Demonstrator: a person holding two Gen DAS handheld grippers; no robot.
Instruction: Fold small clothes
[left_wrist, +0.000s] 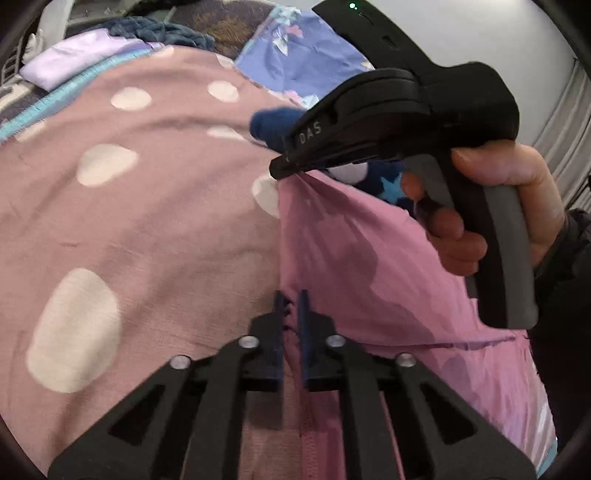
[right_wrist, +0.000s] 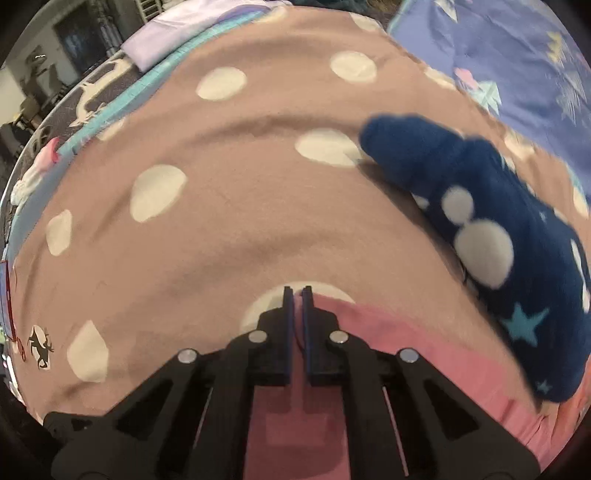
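Note:
A pink garment (left_wrist: 369, 258) is held up over a dusty-pink blanket with white dots (left_wrist: 147, 221). My left gripper (left_wrist: 291, 299) is shut on the garment's near edge. My right gripper (left_wrist: 284, 166) shows in the left wrist view, held by a hand, and is shut on the garment's far corner. In the right wrist view my right gripper (right_wrist: 297, 295) is shut on the pink garment (right_wrist: 388, 332), above the dotted blanket (right_wrist: 221, 229).
A navy fleece piece with white dots and teal stars (right_wrist: 480, 229) lies at the right, and also shows behind the right gripper (left_wrist: 273, 122). A blue patterned cloth (left_wrist: 306, 62) and a lilac folded cloth (left_wrist: 77, 55) lie at the back.

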